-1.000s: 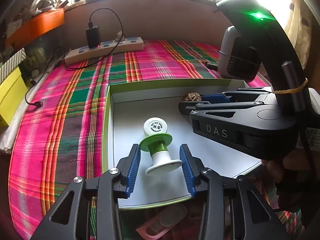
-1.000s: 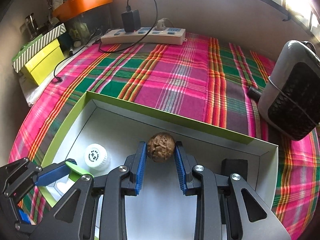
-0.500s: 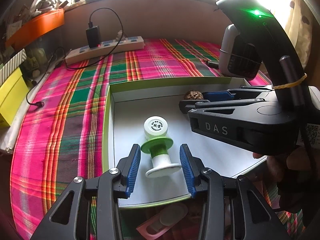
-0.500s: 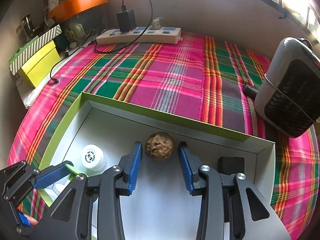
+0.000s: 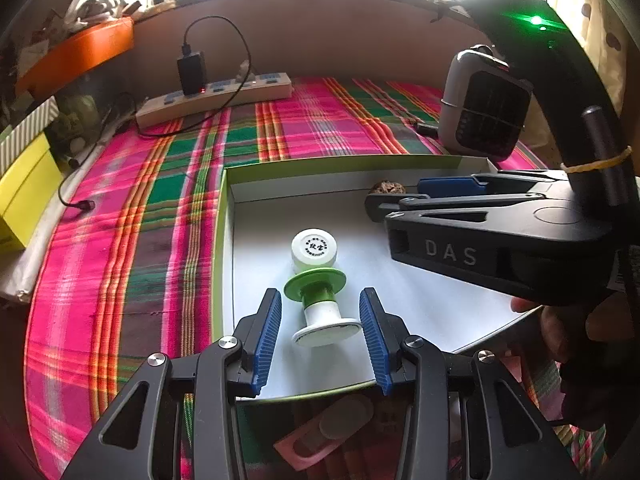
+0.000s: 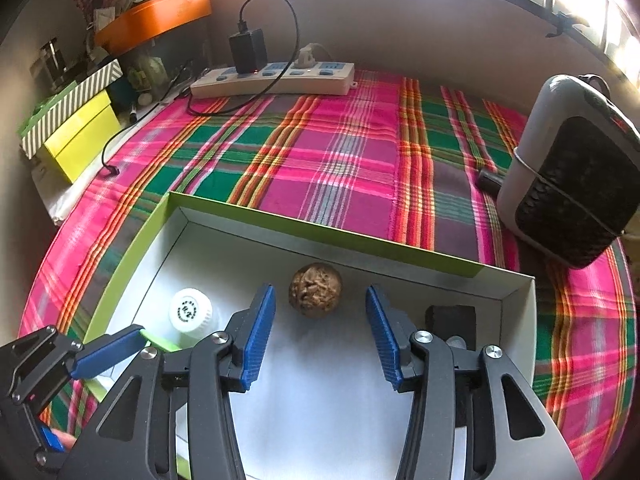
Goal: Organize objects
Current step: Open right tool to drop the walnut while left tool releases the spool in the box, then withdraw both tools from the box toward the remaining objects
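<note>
While both pairs of tongs hang over a shallow green-edged box on a worktop covered by a pink and green plaid cloth, each frames one object without touching it. The right tongs are opening, and a brown walnut rests on the white floor of the box just ahead of their blue pads, slightly left of centre, clear of both. The walnut lies near the box's far wall; a small black block sits to its right, in the far right corner. The left tongs stand apart around a small white and green bottle-like object, which lies tipped on its side with its long axis pointing away from the tongs, its white cap farthest. Its broad white base lies between the pads, seemingly with a gap on each side. Open white floor surrounds both objects, though the right tongs cross close above the box's right half. Beyond the box stand a power strip and a small heater.
</note>
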{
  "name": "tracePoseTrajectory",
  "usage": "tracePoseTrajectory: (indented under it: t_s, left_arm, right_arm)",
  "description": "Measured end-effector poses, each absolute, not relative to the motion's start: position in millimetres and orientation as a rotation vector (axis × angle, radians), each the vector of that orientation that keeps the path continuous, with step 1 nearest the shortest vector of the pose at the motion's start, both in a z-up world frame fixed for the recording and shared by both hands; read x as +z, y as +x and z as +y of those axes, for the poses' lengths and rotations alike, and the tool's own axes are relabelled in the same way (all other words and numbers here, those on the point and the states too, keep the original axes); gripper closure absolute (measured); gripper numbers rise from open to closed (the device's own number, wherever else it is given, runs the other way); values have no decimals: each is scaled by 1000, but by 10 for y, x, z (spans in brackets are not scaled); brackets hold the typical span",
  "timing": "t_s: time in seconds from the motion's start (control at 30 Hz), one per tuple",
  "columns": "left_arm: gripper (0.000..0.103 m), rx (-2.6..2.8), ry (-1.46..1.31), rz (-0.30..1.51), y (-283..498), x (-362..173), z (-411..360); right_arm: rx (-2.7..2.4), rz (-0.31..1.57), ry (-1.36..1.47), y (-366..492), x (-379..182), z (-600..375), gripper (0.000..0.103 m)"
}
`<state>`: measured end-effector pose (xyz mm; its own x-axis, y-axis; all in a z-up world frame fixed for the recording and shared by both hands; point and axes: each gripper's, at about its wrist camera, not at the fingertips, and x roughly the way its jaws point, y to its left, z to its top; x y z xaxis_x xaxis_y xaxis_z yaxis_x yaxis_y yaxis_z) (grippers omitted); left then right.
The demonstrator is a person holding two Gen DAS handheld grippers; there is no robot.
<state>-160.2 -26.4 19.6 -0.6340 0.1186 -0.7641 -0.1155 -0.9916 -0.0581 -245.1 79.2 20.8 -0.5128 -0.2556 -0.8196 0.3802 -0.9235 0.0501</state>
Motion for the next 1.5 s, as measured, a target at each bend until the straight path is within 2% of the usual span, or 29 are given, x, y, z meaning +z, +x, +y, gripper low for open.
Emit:
tracePoseTrajectory:
  t_s: [0.7, 1.5]
  left_arm:
    - [64, 2784, -1202, 11, -1246, 480, -240]
    - [64, 2836, -1178, -91, -770, 497, -492]
  right_arm:
    - [-2518, 120, 1201, -1993, 504, 982, 54]
    - [-2629, 37, 1147, -1341, 568, 1376, 54]
